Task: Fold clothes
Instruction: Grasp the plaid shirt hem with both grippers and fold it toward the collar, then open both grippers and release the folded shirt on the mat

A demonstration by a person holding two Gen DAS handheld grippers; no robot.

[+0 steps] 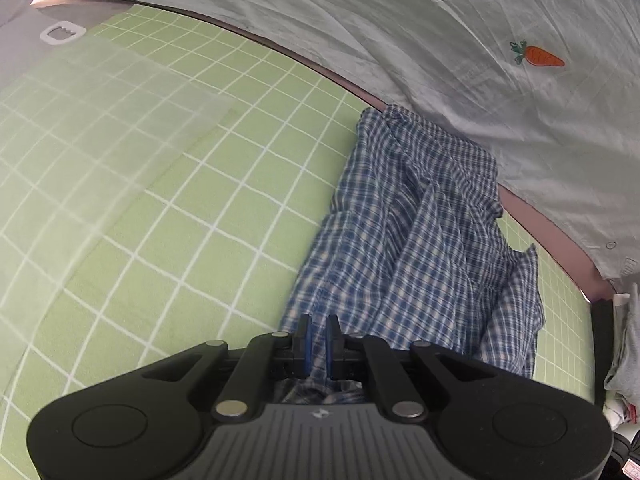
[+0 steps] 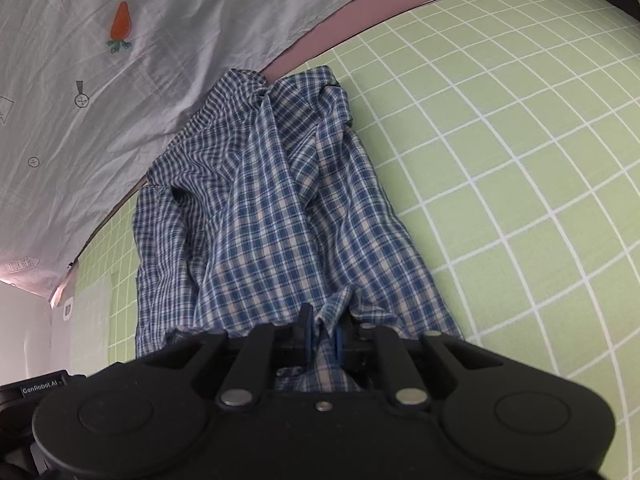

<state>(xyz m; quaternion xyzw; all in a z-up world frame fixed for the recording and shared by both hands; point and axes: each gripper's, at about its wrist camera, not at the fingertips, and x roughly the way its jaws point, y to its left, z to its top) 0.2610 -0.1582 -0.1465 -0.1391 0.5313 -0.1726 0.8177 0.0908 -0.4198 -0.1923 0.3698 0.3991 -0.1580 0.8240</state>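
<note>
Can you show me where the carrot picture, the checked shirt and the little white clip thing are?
carrot picture (image 1: 543, 57): left wrist view, orange body.
checked shirt (image 2: 272, 216): right wrist view, rumpled middle.
white clip (image 1: 63, 33): left wrist view, its frame.

The shirt (image 1: 420, 240) has a blue and white check pattern. Under it, the mat (image 1: 160, 200) is light green with a white grid. Beyond the shirt, the sheet (image 1: 400, 32) is pale grey with an orange carrot print (image 1: 540, 56). The grippers are black, with blue pads (image 1: 306, 344).
</note>
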